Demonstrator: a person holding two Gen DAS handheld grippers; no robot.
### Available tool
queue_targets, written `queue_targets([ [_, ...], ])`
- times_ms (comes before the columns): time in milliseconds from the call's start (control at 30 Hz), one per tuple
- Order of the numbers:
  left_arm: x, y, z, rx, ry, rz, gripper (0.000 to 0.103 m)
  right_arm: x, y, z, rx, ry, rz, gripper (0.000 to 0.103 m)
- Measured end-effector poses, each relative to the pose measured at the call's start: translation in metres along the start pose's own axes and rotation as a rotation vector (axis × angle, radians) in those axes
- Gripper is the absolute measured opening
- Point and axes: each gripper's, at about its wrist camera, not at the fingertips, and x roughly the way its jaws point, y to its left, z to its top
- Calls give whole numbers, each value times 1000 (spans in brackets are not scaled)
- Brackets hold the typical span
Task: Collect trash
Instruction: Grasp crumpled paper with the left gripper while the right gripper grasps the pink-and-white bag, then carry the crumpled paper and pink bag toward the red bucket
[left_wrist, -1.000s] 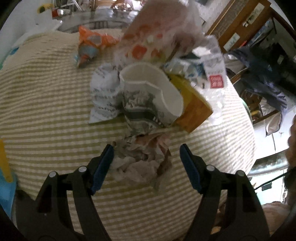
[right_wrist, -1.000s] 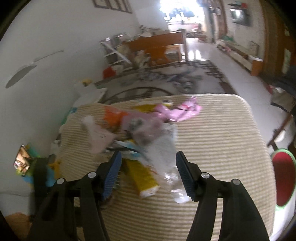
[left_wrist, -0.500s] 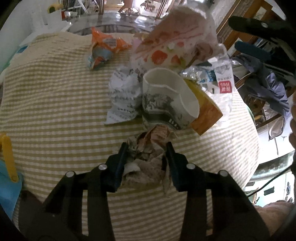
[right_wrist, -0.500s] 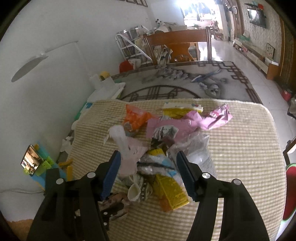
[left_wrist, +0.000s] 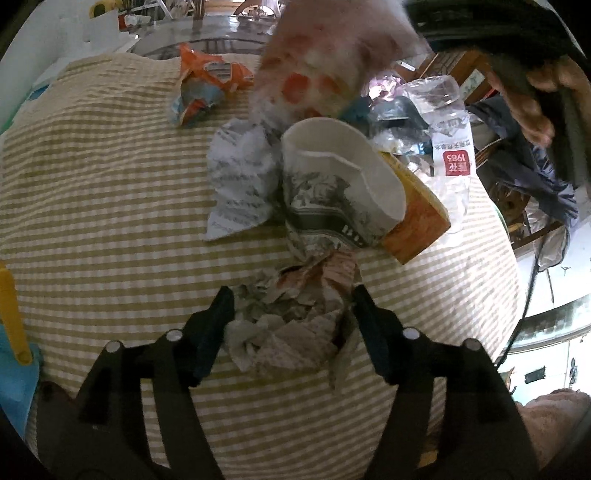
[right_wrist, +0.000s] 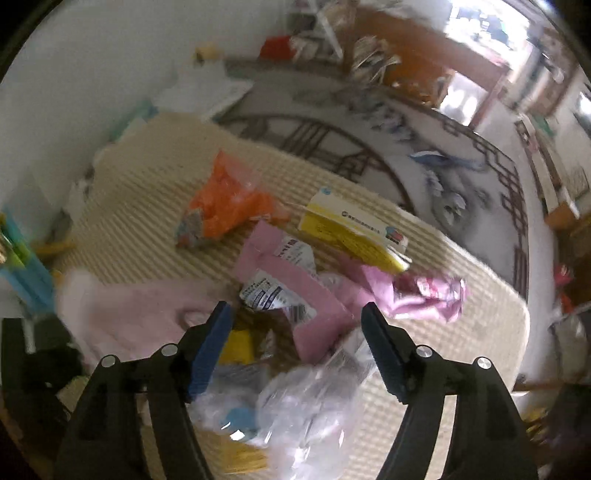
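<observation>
A pile of trash lies on a yellow-striped cloth (left_wrist: 92, 206). My left gripper (left_wrist: 291, 314) is shut on a crumpled paper wad (left_wrist: 291, 317) at the near edge of the pile. Beyond it lie a squashed paper cup (left_wrist: 340, 188), a crumpled printed sheet (left_wrist: 240, 184), an orange carton (left_wrist: 417, 229), an orange wrapper (left_wrist: 207, 85) and a clear plastic bottle (left_wrist: 447, 140). My right gripper (right_wrist: 295, 332) is open above the pile, over a pink wrapper (right_wrist: 291, 280) and clear plastic (right_wrist: 303, 410). The orange wrapper (right_wrist: 225, 199) and a yellow box (right_wrist: 354, 232) lie further off.
A pink strawberry-print bag (left_wrist: 325, 55) hangs over the pile's far side, with the other hand (left_wrist: 532, 96) at the upper right. The cloth's edge (right_wrist: 517, 306) drops off to a patterned floor rug (right_wrist: 443, 147). Blue and yellow toys (left_wrist: 14, 332) sit at the left.
My left gripper closed on the paper wad and holds it. My right gripper moved forward and lower over the pile, staying open.
</observation>
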Motion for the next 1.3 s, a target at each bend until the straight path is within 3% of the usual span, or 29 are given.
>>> queue_targets([
  [233, 3, 6, -1, -9, 14, -14, 70, 49, 7, 11, -123, 147, -44, 71],
  [267, 5, 5, -1, -11, 19, -14, 70, 54, 8, 11, -137, 161, -49, 67],
  [300, 6, 5, -1, -13, 21, -15, 70, 57, 8, 11, -142, 169, -55, 56],
  [367, 8, 6, 0, -16, 26, -25, 70, 57, 6, 12, -128, 164, -45, 44],
  [567, 17, 5, 1, -12, 58, -34, 69, 19, 0, 10, -58, -16, -6, 39],
  [700, 20, 2, 3, -23, 48, -25, 52, -21, -4, 4, -2, -187, -5, 39],
  [867, 11, -5, 7, -15, -5, 0, 43, -66, -7, -11, 95, -359, 2, 39],
  [1033, -14, -15, 10, 5, -116, 16, 41, -95, -15, -40, 277, -447, 93, 39],
  [1300, -42, -30, 26, 14, -205, -19, 40, -126, -21, -104, 469, -541, 106, 39],
])
